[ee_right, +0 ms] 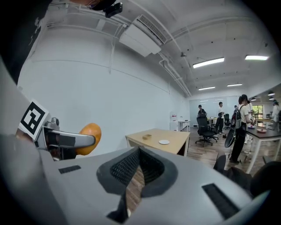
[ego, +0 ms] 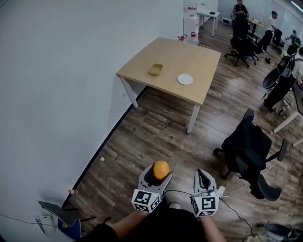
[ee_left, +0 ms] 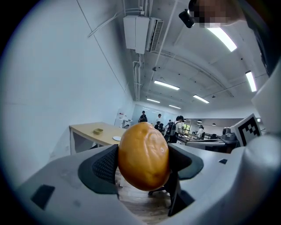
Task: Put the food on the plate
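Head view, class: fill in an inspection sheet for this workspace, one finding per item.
Surface: wooden table, standing far from the person across the wood floor.
Job's things: orange food held in the left gripper; white plate empty on the table.
Clutter: yellow dish beside the plate, apart from it.
Grippers: left gripper closed on the orange food; right gripper shut, empty.
Cables: cable on the floor near the right gripper.
Surroundings: black office chair, white wall, people at far desks.
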### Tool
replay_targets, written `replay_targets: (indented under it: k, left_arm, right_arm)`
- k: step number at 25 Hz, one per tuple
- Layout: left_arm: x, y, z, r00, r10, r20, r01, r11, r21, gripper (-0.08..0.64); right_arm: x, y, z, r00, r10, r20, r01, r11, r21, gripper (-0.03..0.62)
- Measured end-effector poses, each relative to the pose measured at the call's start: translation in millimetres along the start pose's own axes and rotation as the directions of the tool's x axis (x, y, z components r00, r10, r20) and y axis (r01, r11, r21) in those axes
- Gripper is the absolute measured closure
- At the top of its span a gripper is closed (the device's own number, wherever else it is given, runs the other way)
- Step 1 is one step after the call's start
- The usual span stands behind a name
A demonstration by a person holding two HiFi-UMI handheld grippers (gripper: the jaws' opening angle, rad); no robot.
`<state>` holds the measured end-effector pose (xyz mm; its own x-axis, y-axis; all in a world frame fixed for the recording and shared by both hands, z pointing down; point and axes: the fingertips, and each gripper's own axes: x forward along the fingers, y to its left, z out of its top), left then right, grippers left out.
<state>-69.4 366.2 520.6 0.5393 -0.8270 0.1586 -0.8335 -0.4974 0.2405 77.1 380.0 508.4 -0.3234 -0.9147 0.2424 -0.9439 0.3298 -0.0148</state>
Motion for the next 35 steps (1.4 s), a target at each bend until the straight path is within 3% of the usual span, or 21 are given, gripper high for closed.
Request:
replay_targets:
  k: [6, 11, 15, 25, 35]
  left_arm:
    - [73, 46, -22, 0.993, -0.071, -0.096, 0.065, 0.996, -0.063, 0.222]
    - [144, 96, 17, 0.992, -0.109, -0.068, 0.105, 0.993, -0.049, 0.222]
    - [181, 134, 41, 0.989, -0.131, -0.065, 0.126, 0.989, -0.081, 0.222]
    - [238, 196, 56, 0.971, -0.219, -0.096, 0.209, 0.972, -0.109, 0.222]
    - [273, 233, 59, 0.974, -0.202, -0.104, 0.186, 0.972, -0.146, 0.222]
  right_arm:
    - [76, -17, 5, 0.997, -0.025, -0.068, 0.023, 0.999, -0.023, 0.532]
    - [156, -40, 30, 0.993, -0.052, -0.104, 0.047, 0.998, -0.052, 0.532]
    - [213, -48, 56, 0.99, -0.064, -0.122, 0.057, 0.997, -0.057, 0.532]
    - [314, -36, 73, 0.981, -0.082, -0.174, 0.072, 0.995, -0.063, 0.532]
    - [368, -45, 75, 0.984, -0.081, -0.156, 0.072, 0.995, -0.061, 0.532]
